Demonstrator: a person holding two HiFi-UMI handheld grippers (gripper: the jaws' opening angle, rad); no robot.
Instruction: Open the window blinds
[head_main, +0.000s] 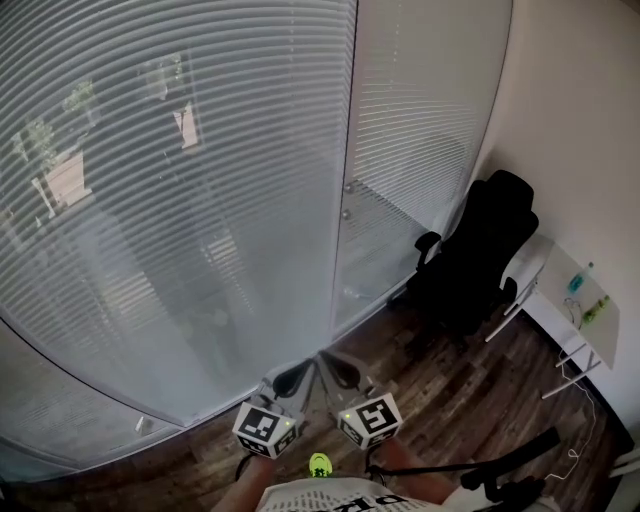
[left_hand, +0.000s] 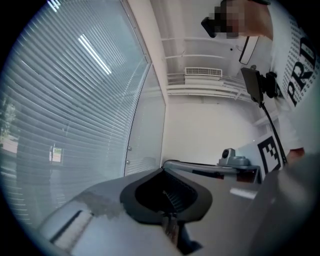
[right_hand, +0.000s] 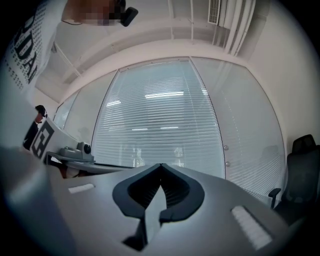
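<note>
Well, left gripper (left_hand: 163, 170) and right gripper (right_hand: 161, 165), jaws closed on nothing, sit side by side before white slatted window blinds (head_main: 180, 200).

floor (head_main: 440, 405) before blinds (head_main: 180, 200) seemingly free, chair (head_main: 480, 260) rightward

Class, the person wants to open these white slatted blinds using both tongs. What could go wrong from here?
Both the left tongs and right tongs are shut and empty; pushed against the white slatted blinds, they might bend thin slats.
The small round knobs on the frame between panels look hard to grip and may slip.
The black office chair stands close to the right panel and could get in the way.
</note>
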